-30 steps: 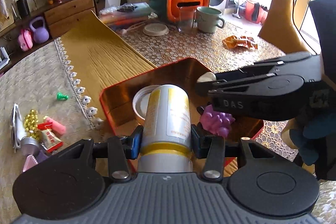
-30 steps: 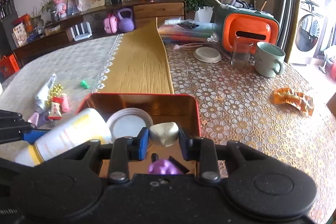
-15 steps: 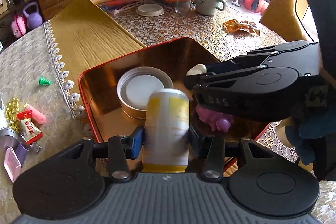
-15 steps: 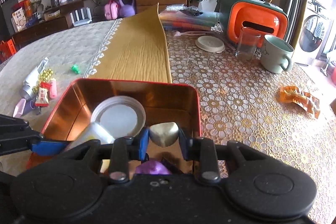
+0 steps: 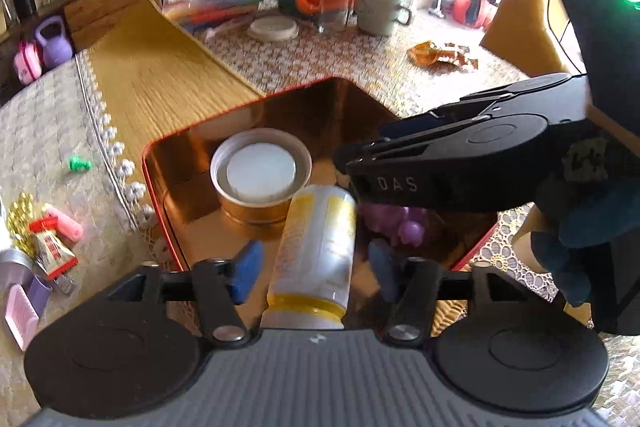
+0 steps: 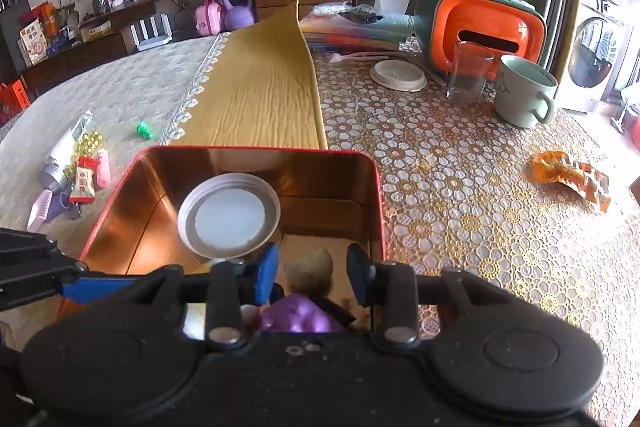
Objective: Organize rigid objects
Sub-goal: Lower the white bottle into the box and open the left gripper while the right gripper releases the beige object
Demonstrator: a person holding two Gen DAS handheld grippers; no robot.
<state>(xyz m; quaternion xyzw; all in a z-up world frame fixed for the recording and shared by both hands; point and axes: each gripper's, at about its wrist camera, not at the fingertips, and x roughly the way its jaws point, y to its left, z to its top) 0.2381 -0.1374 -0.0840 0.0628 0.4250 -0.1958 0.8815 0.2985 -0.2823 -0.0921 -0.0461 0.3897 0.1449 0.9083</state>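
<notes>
A red tin (image 5: 160,211) with a shiny gold inside sits on the table, its rim also in the right wrist view (image 6: 260,149). In it are a white lid (image 5: 260,175), a purple toy (image 5: 400,223) and a white-and-yellow bottle (image 5: 316,247). My left gripper (image 5: 314,267) is opening; the bottle lies between its blue pads with a gap on each side. My right gripper (image 6: 312,273) is opening too, over the tin's near right corner. A small beige rounded piece (image 6: 310,267) sits loose between its pads, above the purple toy (image 6: 296,315).
A mug (image 6: 524,91), a glass (image 6: 468,71), an orange-and-green holder (image 6: 484,27) and a round lid (image 6: 398,75) stand at the back right. An orange wrapper (image 6: 568,175) lies right. Small packets and a tube (image 6: 80,167) and a green piece (image 6: 144,131) lie left of the tin.
Both grippers sank towards the tin. The left jaws spread off the bottle and the right jaws off the beige piece; both things now rest free inside the tin.
</notes>
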